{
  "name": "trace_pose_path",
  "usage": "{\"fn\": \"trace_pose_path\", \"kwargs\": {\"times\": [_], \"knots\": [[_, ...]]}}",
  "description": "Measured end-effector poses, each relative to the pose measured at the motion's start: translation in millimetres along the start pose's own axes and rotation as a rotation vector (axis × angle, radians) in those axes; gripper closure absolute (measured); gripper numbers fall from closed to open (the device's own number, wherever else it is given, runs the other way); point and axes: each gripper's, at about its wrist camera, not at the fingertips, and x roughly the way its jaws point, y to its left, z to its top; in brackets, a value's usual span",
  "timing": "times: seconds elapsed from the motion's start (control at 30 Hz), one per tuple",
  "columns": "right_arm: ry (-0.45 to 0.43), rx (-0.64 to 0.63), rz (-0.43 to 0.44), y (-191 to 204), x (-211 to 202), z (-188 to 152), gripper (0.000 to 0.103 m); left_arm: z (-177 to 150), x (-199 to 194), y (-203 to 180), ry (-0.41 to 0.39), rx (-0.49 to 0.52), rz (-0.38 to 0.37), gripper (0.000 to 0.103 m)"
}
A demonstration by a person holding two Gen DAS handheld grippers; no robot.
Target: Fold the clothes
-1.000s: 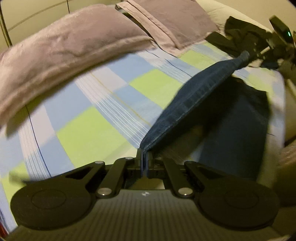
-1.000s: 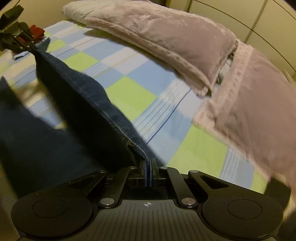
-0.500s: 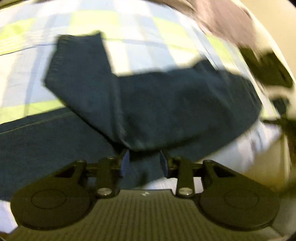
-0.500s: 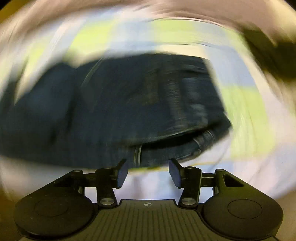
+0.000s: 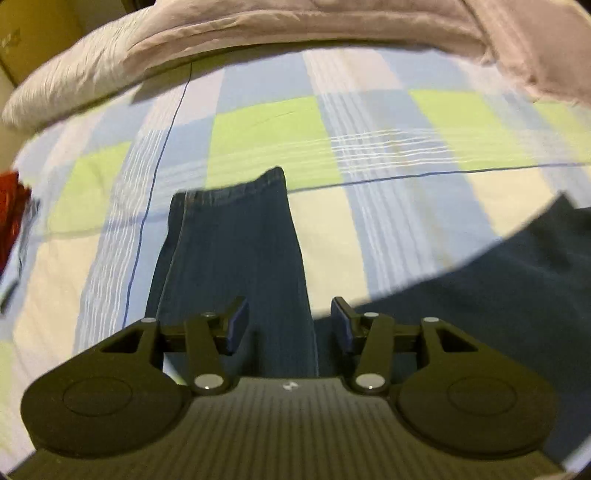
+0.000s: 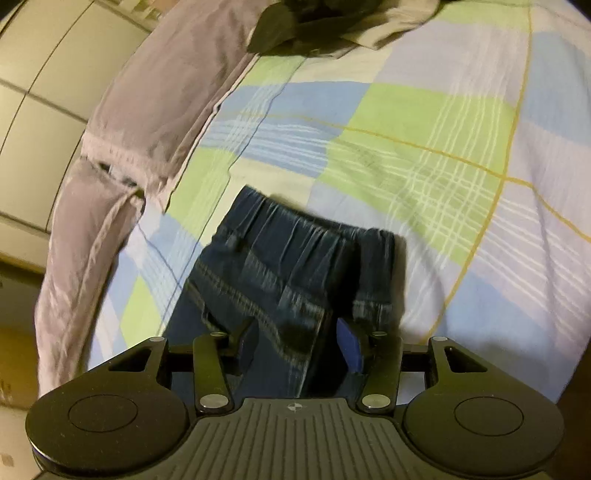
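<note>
Dark blue jeans lie flat on the checked bedsheet. In the left wrist view a trouser leg [image 5: 229,251] runs from between my fingers up to its hem, and another dark part of the jeans [image 5: 498,288] lies at the right. My left gripper [image 5: 288,325] is open and empty just above the leg. In the right wrist view the gathered waistband end of the jeans [image 6: 295,266] lies in front of my right gripper [image 6: 297,345], which is open and empty over the denim.
Mauve pillows [image 5: 295,26] lie along the far side of the bed [image 5: 266,133]; in the right wrist view they [image 6: 159,96] run up the left. A dark garment [image 6: 295,22] lies at the top. A red item [image 5: 11,206] sits at the left edge.
A second ago both grippers were shut on the jeans and held them stretched above the bed. Both have since opened and let go, and the jeans now lie on the sheet.
</note>
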Motion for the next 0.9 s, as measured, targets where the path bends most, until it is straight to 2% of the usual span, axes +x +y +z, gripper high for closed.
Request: {"fn": "trace_pose_path", "kwargs": {"times": [0.03, 0.07, 0.1, 0.17, 0.23, 0.33, 0.37, 0.47, 0.53, 0.6, 0.7, 0.73, 0.77, 0.9], "knots": [[0.000, 0.005, 0.009, -3.7, -0.5, 2.7, 0.052, 0.8, 11.1, -4.1, 0.020, 0.013, 0.023, 0.060], [0.003, -0.002, 0.013, -6.2, -2.7, 3.6, 0.052, 1.5, 22.2, -8.1, 0.040, 0.027, 0.046, 0.085], [0.007, -0.009, 0.017, -8.6, -5.0, 4.4, 0.052, 1.7, 31.6, -11.0, 0.055, 0.034, 0.067, 0.101], [0.019, -0.026, 0.021, -11.3, -5.9, 4.7, 0.052, -7.1, 21.9, 3.2, 0.016, -0.066, 0.074, 0.100], [0.033, -0.041, 0.023, -12.9, -8.9, 4.6, 0.052, -22.6, -15.4, 30.5, -0.107, -0.230, 0.071, 0.101], [0.040, -0.049, 0.029, -16.5, -15.7, 3.4, 0.052, -69.3, -85.7, 91.2, -0.277, -0.541, 0.079, 0.101], [0.040, -0.050, 0.031, -17.8, -18.2, 2.9, 0.052, -88.8, -100.8, 112.7, -0.282, -0.657, 0.083, 0.101], [0.041, -0.028, 0.044, -21.1, -21.6, -1.3, 0.052, -157.4, -104.3, 161.4, -0.183, -0.971, 0.025, 0.099], [0.042, 0.004, 0.051, -24.0, -21.6, -6.6, 0.052, -196.4, -90.2, 175.5, -0.121, -1.167, -0.046, 0.099], [0.042, 0.045, 0.058, -27.3, -21.0, -11.5, 0.052, -219.2, -79.6, 174.7, -0.119, -1.298, -0.078, 0.100], [0.034, 0.099, 0.074, -30.9, -20.5, -13.8, 0.052, -221.8, -72.5, 168.1, -0.148, -1.346, -0.099, 0.093], [0.026, 0.113, 0.081, -31.9, -20.9, -13.7, 0.052, -221.4, -70.8, 166.7, -0.153, -1.355, -0.109, 0.084], [0.017, 0.127, 0.090, -32.8, -21.2, -13.0, 0.052, -221.8, -67.8, 166.3, -0.150, -1.359, -0.114, 0.082], [-0.026, 0.209, 0.123, -41.9, -22.1, -9.5, 0.052, -216.9, -64.7, 176.5, -0.131, -1.356, -0.127, 0.083]]}}
